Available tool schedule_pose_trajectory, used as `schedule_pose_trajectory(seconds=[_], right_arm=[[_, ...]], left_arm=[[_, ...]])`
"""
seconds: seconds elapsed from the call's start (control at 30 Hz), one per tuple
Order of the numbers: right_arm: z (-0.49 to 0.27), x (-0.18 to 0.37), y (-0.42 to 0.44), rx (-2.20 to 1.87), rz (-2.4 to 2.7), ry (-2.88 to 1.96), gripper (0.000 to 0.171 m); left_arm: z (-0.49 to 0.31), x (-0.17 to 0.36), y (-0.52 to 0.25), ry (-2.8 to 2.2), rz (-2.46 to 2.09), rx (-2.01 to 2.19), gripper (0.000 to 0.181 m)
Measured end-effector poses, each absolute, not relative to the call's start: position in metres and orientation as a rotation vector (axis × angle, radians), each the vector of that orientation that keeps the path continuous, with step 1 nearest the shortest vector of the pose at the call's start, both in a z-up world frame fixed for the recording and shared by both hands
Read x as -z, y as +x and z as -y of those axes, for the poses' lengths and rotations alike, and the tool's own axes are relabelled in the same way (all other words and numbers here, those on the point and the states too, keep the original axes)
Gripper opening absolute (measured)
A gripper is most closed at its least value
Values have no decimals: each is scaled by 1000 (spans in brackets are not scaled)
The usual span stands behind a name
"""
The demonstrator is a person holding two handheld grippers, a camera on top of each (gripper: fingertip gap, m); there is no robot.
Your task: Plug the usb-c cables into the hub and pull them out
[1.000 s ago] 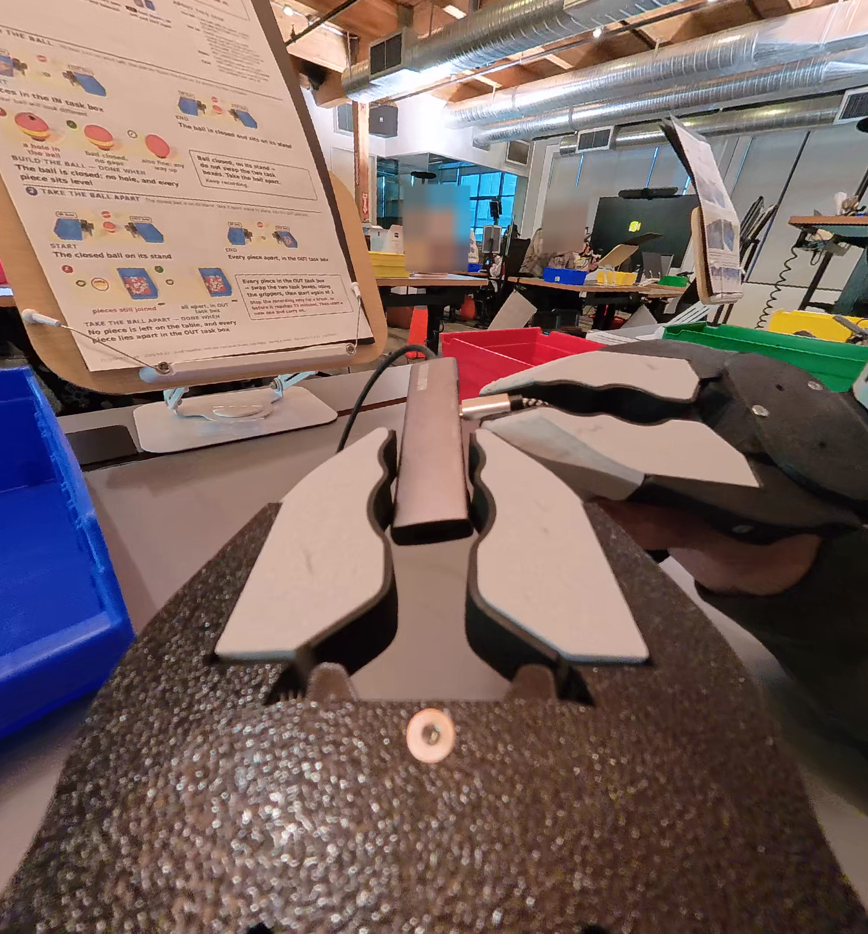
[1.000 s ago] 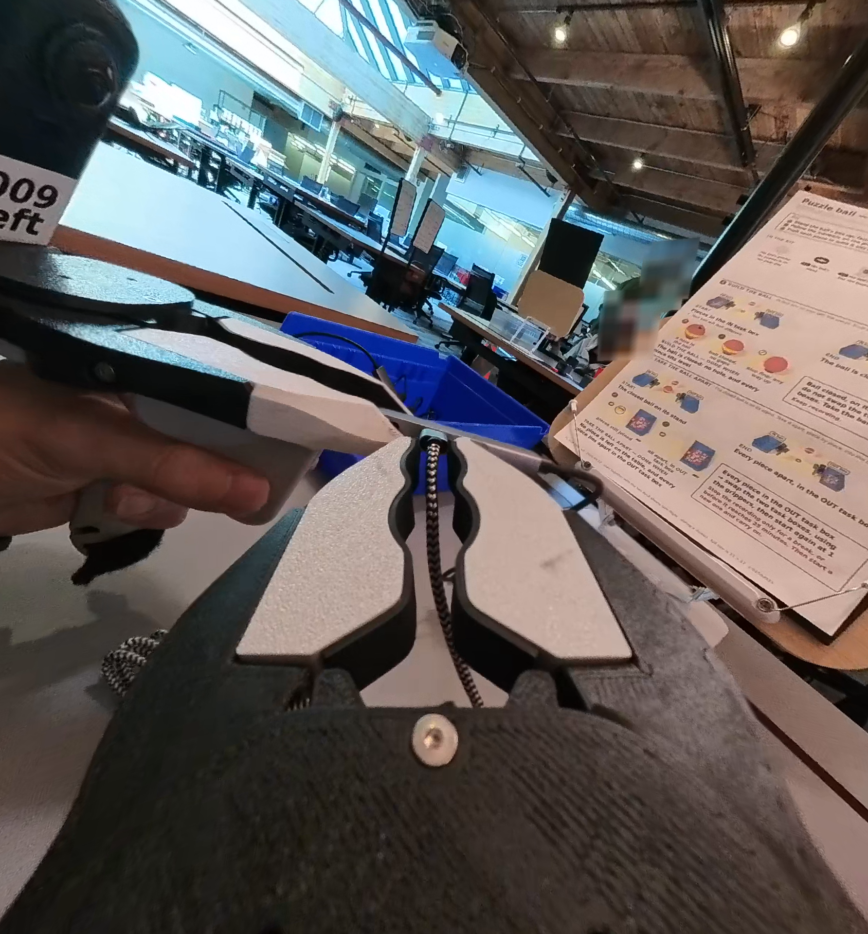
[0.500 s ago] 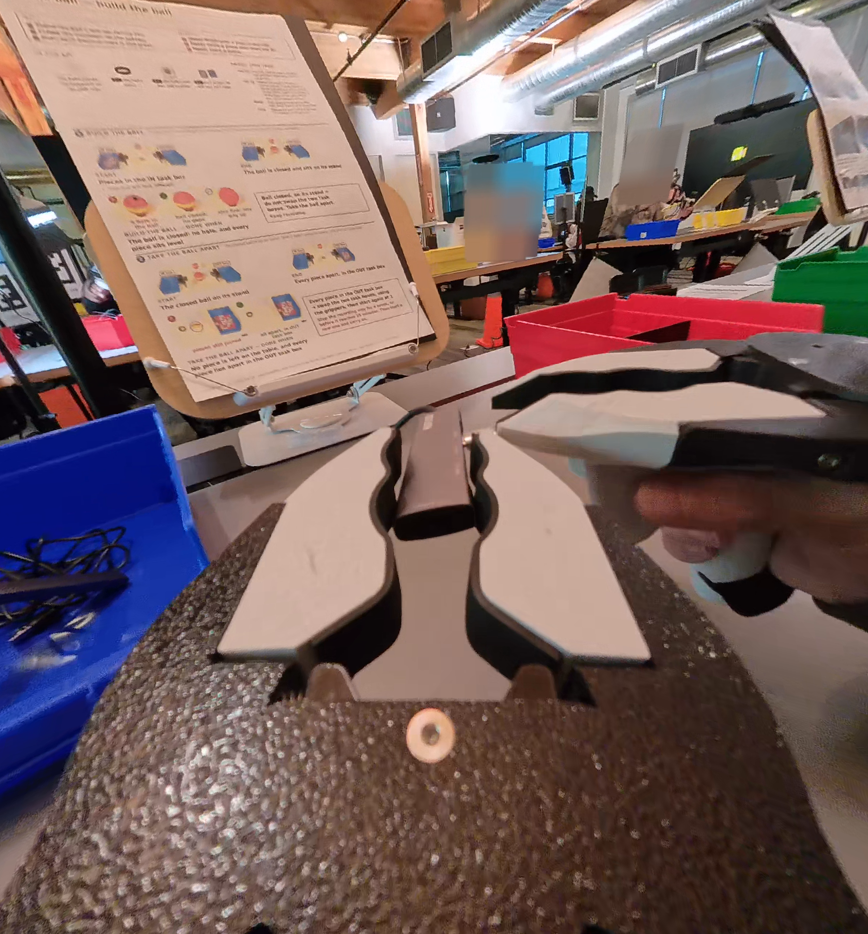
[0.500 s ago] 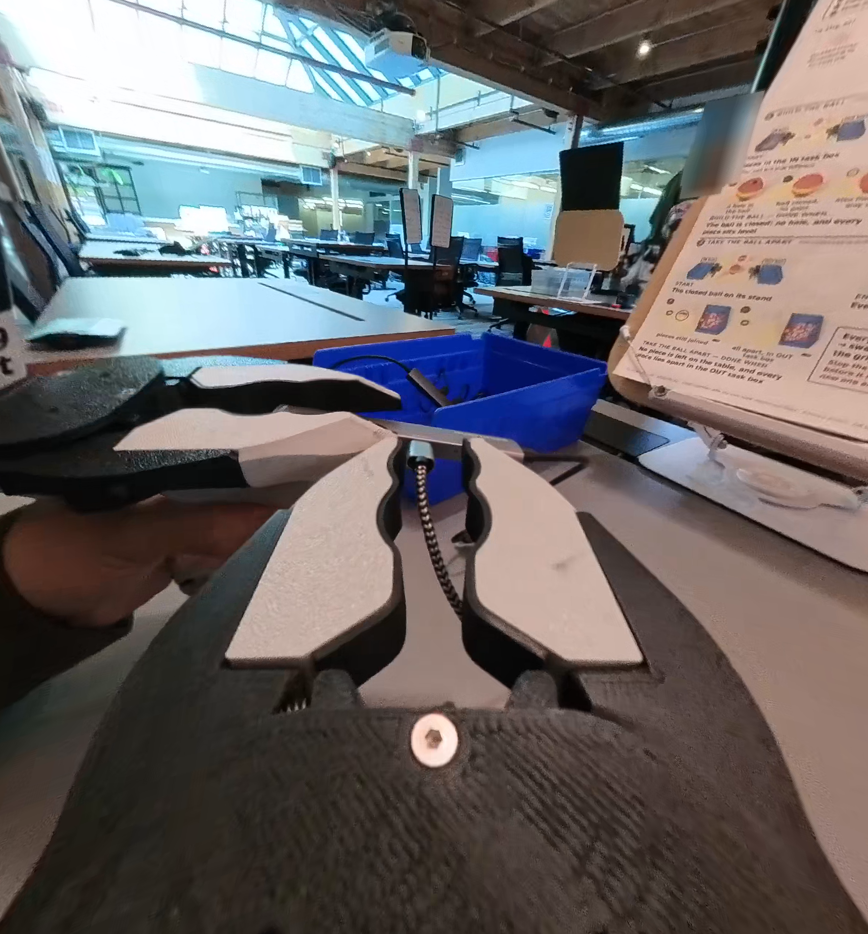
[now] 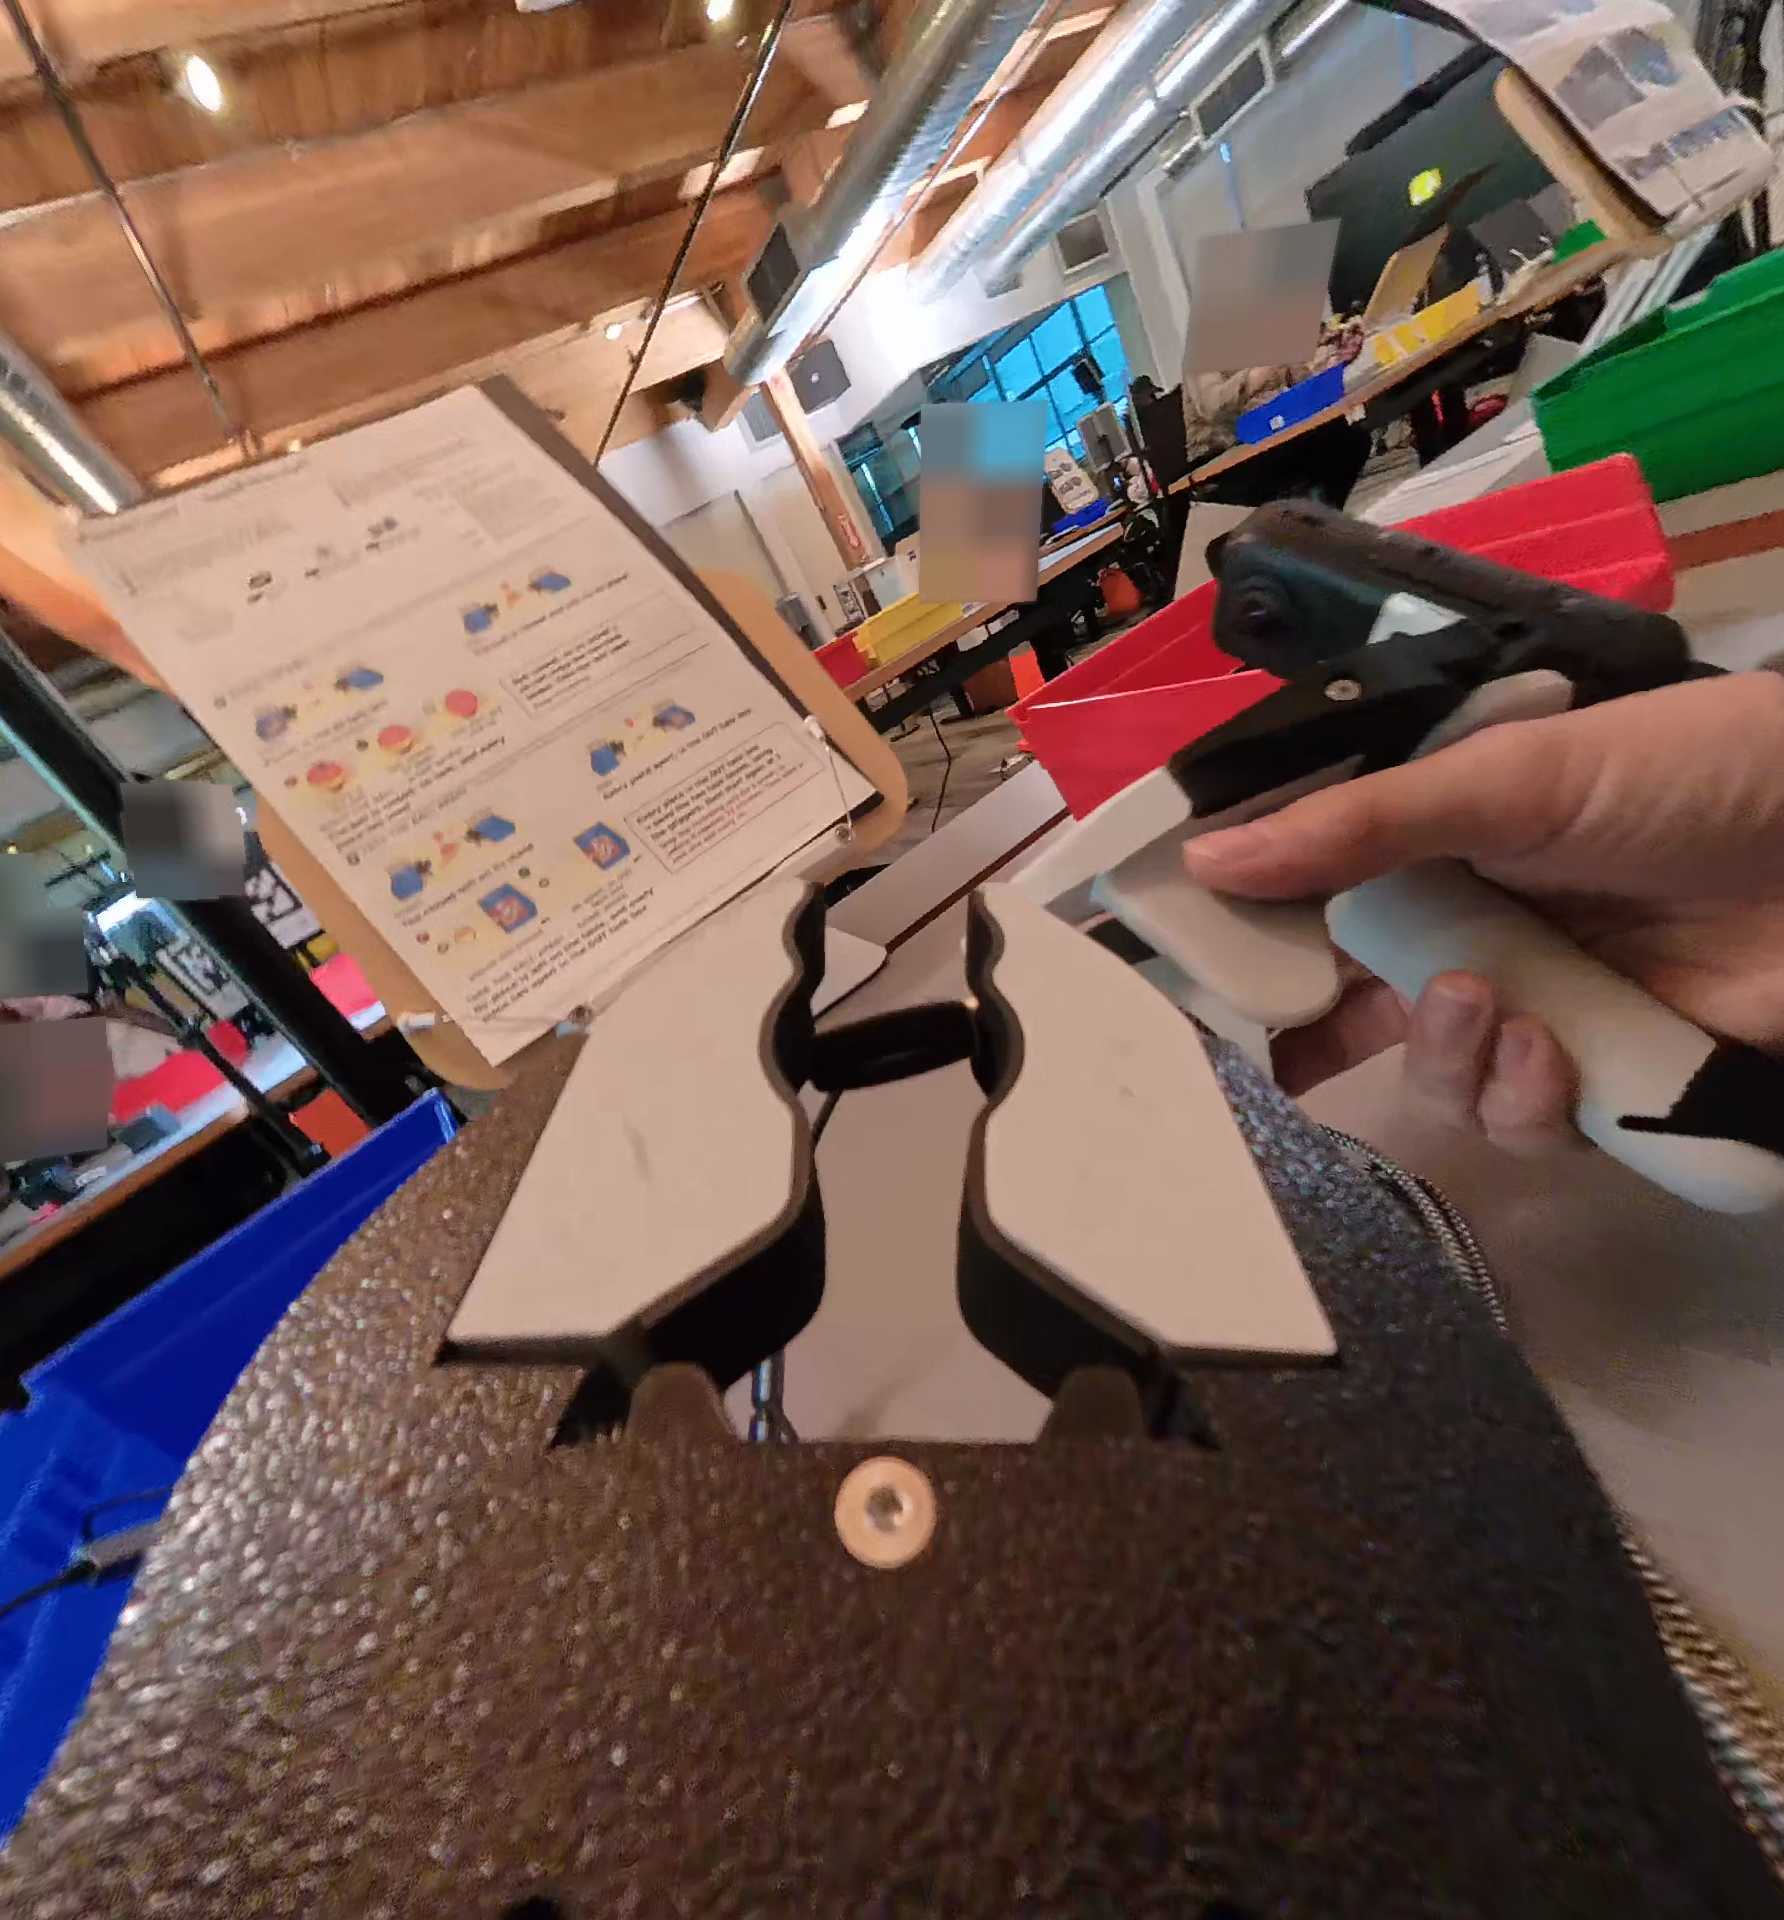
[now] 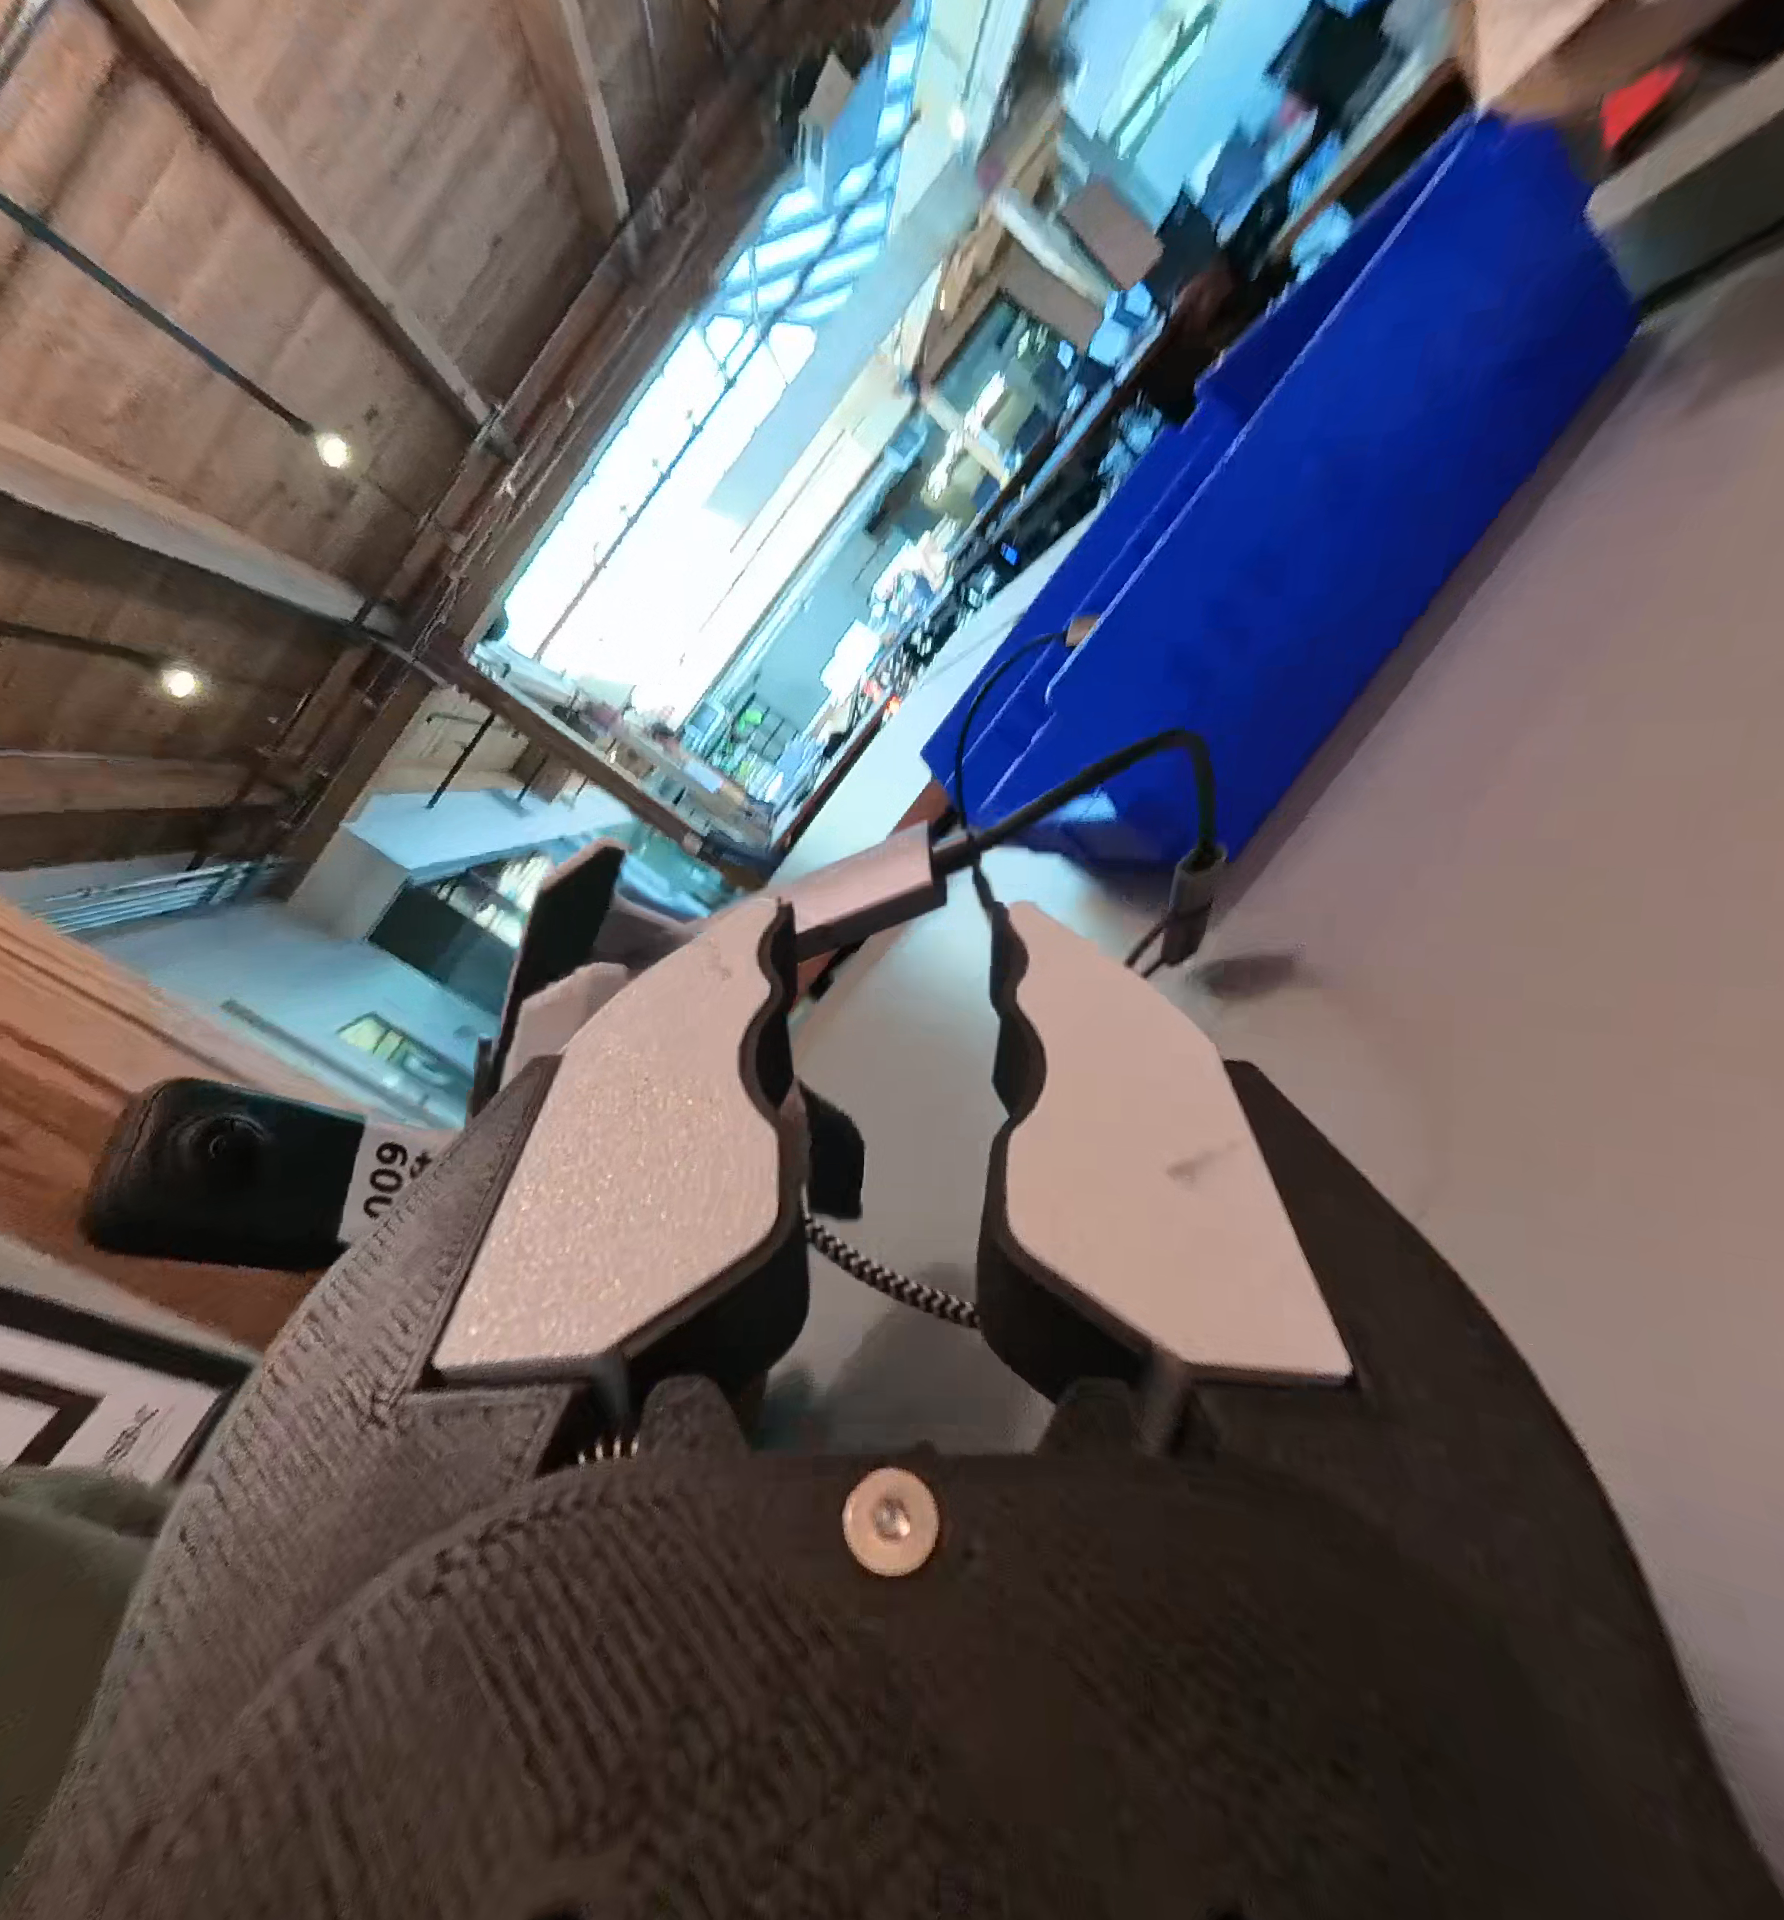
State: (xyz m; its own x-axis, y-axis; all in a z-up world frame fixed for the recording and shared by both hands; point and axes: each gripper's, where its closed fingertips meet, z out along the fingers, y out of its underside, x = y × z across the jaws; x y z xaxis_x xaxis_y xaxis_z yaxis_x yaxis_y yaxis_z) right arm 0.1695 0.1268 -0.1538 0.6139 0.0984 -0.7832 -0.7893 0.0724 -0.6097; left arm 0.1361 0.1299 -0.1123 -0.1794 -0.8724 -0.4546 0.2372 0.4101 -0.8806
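Note:
My left gripper (image 5: 893, 935) is shut on the grey hub (image 5: 888, 1044), seen end-on between its pale fingers and tilted upward. In the right wrist view the hub (image 6: 872, 883) sticks out past the fingers, and its own black lead (image 6: 1127, 758) loops down to a plug on the table. My right gripper (image 6: 893, 935) is open. The braided usb-c cable (image 6: 898, 1273) runs loose across the gap near the finger bases, and its plug end is hidden. The right gripper (image 5: 1064, 894), held by a hand, is just right of the hub in the left wrist view. The braided cable (image 5: 1470, 1278) trails along the lower right there.
A blue bin (image 5: 140, 1403) with thin black cables stands on the left and also shows in the right wrist view (image 6: 1335, 499). An instruction board on a stand (image 5: 514, 727) is behind the hub. A red bin (image 5: 1179, 707) and a green bin (image 5: 1719, 364) are at the back right. The grey table (image 6: 1542, 935) lies below.
My right gripper has opened and let go of the braided cable, and it has rolled sharply. My left gripper has tipped upward with the hub still in it.

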Motion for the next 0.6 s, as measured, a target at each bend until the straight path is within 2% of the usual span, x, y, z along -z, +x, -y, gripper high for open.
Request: schedule_pose_trajectory(seconds=[0.13,0.23,0.37,0.43,0.6], right_arm=[[-130,159,159,-906,-666,-1342,37],[-131,155,153,-1067,-669,-1249,27],[-135,151,146,-1146,-659,-1210,36],[-133,148,150,-1126,-662,-1167,26],[-116,123,164,-1084,-580,-1000,13]], left_arm=[[-117,108,131,-504,-1430,1068,26],[-108,106,127,-448,-1438,1071,26],[-102,107,125,-392,-1452,1053,26],[-101,106,124,-373,-1453,1060,26],[-108,112,126,-375,-1477,1045,25]])
